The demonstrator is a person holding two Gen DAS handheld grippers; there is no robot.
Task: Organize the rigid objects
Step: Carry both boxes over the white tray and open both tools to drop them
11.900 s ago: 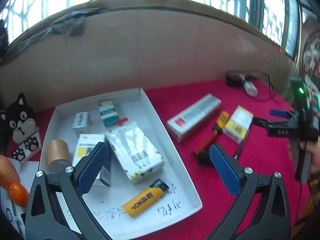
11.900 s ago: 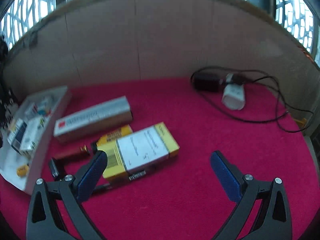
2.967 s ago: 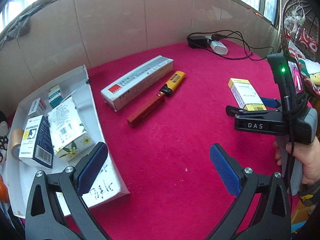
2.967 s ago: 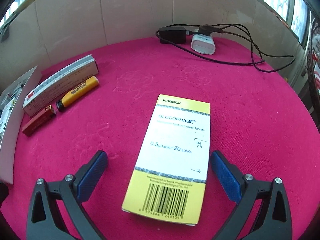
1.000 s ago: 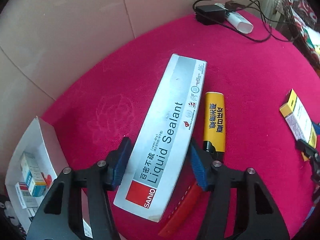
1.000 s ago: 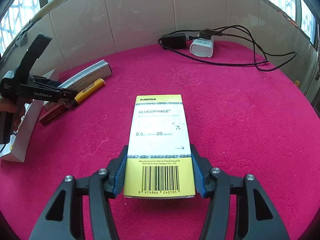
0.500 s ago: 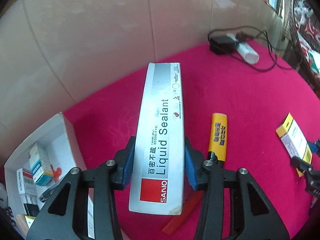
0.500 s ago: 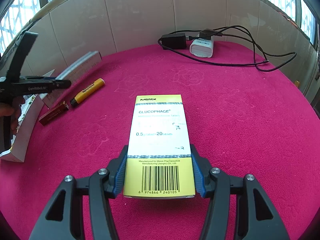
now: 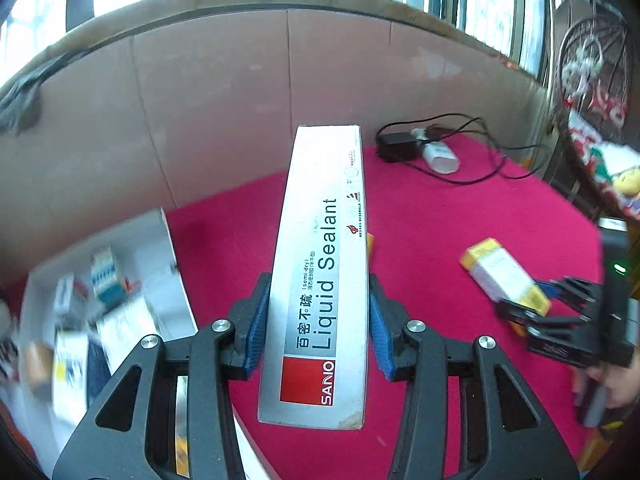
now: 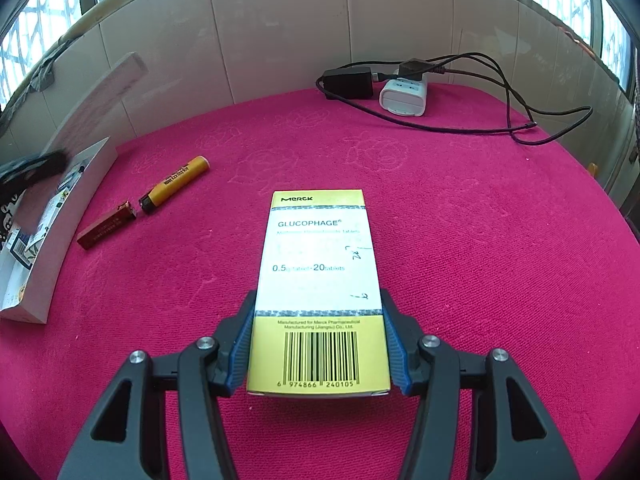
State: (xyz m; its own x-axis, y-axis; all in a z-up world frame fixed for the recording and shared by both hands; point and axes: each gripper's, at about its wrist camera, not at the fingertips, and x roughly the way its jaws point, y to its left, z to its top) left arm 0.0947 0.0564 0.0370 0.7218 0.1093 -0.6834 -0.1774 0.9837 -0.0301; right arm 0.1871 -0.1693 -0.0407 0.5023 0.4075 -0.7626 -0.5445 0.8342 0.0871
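A round table covered in a magenta cloth (image 10: 460, 240) stands against a beige tiled wall, with latticed windows above it. At the far edge of the cloth lie a black power adapter (image 10: 347, 82) and a white charger block (image 10: 404, 98), their black cable (image 10: 520, 120) looping off to the right.

The left gripper (image 9: 316, 320) pinches a long silver Liquid Sealant box (image 9: 320, 280) near its red-labelled end, blue pads pressed on both long sides. The box is lifted clear of the cloth and juts forward, its far end reaching up in front of the wall. Below and to the left sits an open white cardboard tray (image 9: 168, 248), blurred in this view, holding several small medicine boxes; the gripper's left finger overlaps the tray's near corner.

The right gripper (image 10: 318, 348) clamps a yellow-and-white Glucophage tablet box (image 10: 320, 272) at its barcode end, pads tight on either side. The box lies flat along the fingers, low over the cloth near the table's middle; whether it touches the cloth cannot be told. From the left wrist view a person's hand (image 9: 612, 384) grips this tool's handle.

Well to the left of the tablet box, a yellow lighter (image 10: 176, 184) and a dark red lighter (image 10: 106, 226) lie end to end on the cloth, just beside the tray's wall.
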